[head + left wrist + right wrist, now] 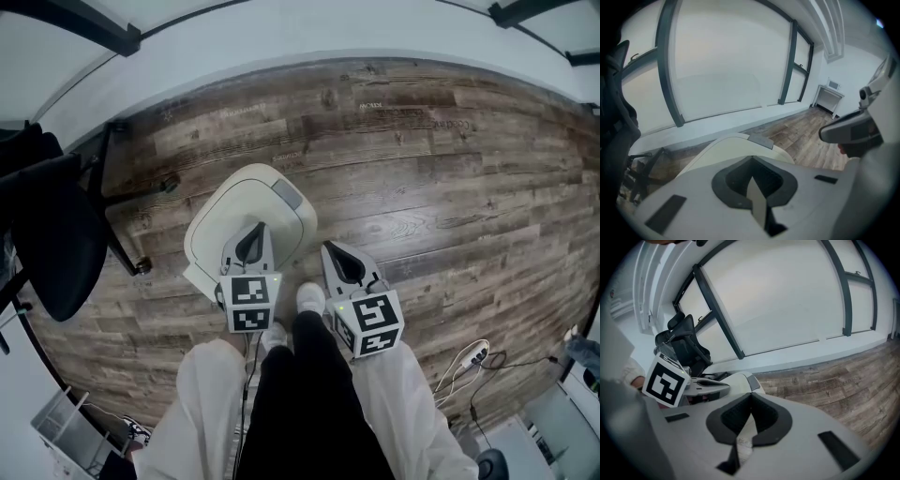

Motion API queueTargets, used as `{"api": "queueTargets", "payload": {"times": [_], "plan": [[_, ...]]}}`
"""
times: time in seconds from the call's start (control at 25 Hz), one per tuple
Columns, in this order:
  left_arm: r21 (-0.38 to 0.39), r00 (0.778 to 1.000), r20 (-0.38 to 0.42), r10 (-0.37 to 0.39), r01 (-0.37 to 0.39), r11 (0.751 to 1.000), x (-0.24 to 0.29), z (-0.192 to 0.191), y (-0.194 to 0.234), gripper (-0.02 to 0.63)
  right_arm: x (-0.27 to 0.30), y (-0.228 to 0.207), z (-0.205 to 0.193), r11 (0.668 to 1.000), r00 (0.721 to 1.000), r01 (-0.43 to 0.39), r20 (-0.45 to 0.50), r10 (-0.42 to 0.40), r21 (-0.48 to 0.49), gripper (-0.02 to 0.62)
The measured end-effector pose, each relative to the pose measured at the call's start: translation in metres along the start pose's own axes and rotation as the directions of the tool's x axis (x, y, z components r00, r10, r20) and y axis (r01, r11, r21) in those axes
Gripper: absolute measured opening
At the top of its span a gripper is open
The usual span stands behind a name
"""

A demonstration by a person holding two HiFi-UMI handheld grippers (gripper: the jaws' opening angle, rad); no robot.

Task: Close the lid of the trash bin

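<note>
Now L claw [258, 230] over shut trash bin lid [232, 202], R claw [331, 249] beside it; both pinched together, empty.

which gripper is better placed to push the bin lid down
Probably the left. The left gripper hangs right over the trash bin's lid, jaws together. The right gripper, also shut, is over the wood floor beside the bin.

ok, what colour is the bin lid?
Cream lid, grey panel at one edge; clearest in head view.
</note>
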State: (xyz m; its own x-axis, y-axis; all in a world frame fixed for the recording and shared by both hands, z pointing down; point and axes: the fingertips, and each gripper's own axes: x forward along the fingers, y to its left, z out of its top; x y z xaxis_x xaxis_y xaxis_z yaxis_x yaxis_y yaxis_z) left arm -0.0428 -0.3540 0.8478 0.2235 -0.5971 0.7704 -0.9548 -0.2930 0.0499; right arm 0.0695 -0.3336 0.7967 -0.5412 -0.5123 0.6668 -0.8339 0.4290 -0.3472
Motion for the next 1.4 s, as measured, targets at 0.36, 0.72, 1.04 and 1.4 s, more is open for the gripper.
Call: {"api": "queueTargets", "payload": {"times": [0.36,0.72,1.04,1.4], "plan": [[-0.06,0.992,0.106,0.069,-0.062,0.996,-0.092,0.026,0.028,0.008,-0.048,0.052,0.016,0.999,0.999,0.006,0.032,-0.005,-0.032,0.023],[0.0,0.961,0.251,0.114,-0.118,0.993,-0.266,0.064,0.057,0.008,-0.154,0.158,0.077,0.997,0.985,0.037,0.169,-0.025,-0.067,0.023],[0.002,0.896,0.426,0.124,-0.138,0.99,-0.48,0.108,0.052,0.008,-0.308,0.264,0.14,0.989,0.955,0.087,0.293,-0.049,-0.118,0.023],[0.001,0.853,0.513,0.093,-0.109,0.994,-0.656,0.137,0.029,0.008,-0.463,0.362,0.179,0.983,0.912,0.109,0.408,-0.039,-0.149,0.023]]}}
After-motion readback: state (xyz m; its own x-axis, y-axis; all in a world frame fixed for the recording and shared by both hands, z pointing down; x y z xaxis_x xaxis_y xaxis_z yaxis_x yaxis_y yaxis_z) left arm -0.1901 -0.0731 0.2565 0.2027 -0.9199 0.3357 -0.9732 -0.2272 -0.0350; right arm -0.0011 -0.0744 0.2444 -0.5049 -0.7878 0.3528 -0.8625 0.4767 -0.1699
